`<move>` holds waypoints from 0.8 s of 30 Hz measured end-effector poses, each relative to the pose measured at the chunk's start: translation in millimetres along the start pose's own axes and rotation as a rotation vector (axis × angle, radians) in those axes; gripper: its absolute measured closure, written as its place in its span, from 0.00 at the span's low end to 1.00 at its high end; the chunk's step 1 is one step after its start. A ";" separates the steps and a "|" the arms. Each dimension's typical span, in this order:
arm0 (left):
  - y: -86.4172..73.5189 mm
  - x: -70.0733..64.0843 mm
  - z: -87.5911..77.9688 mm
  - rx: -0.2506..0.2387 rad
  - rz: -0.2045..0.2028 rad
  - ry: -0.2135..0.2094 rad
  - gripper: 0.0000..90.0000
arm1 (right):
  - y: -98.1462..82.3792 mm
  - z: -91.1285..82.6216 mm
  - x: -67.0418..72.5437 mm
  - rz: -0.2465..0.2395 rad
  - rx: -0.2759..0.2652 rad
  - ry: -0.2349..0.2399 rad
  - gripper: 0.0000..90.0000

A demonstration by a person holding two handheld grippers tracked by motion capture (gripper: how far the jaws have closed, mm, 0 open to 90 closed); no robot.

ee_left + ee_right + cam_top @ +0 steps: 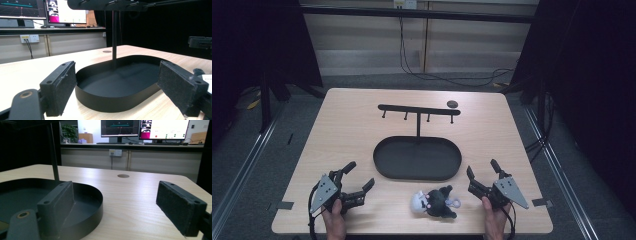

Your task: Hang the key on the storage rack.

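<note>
Small black-and-white plush keychain toy (433, 202) lay on the pale wooden worktop (347, 130), between both tools, near the right tool (482, 171). Likely light, soft; best pinched mid-body. Both tools, left tool (360, 175) included, stood released.

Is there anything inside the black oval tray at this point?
The black oval tray holds only the hanger stand's post, rising from its back edge. The rest of its floor is bare. The plush keychain lies outside it on the table.

Matt black metal tray (384, 170) (table (352, 125) pale wood)
</note>
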State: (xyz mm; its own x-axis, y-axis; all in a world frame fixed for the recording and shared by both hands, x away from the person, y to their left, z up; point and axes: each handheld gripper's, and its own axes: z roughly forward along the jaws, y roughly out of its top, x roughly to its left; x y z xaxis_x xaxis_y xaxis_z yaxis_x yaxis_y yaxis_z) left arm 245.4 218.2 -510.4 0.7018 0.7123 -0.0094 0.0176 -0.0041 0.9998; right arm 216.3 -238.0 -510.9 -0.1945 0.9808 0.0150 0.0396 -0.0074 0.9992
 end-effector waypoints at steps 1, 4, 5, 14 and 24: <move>0.0 -0.1 0.1 -0.001 -0.001 0.000 0.17 | 0.2 0.1 0.9 -0.004 0.008 -0.003 0.15; 0.0 0.0 0.0 0.000 0.000 0.000 0.17 | 0.3 0.3 -0.3 0.004 0.008 -0.001 0.15; 0.0 0.0 0.0 0.000 0.000 0.000 0.17 | 0.4 0.6 -0.1 0.002 0.010 0.001 0.15; 0.0 0.1 0.0 0.001 0.001 0.000 0.17 | 1.8 3.9 2.9 -0.032 0.049 0.013 0.16; 0.2 0.3 -0.1 0.002 0.003 0.003 0.17 | 3.9 8.2 1.1 -0.031 0.112 0.070 0.26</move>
State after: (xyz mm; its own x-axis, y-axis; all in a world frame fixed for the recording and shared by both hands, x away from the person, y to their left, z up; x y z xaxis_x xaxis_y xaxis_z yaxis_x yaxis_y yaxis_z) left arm 245.6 218.4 -510.2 0.6999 0.7142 -0.0061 0.0165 -0.0075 0.9998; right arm 224.2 -235.3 -507.3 -0.2653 0.9641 -0.0091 0.1413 0.0483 0.9888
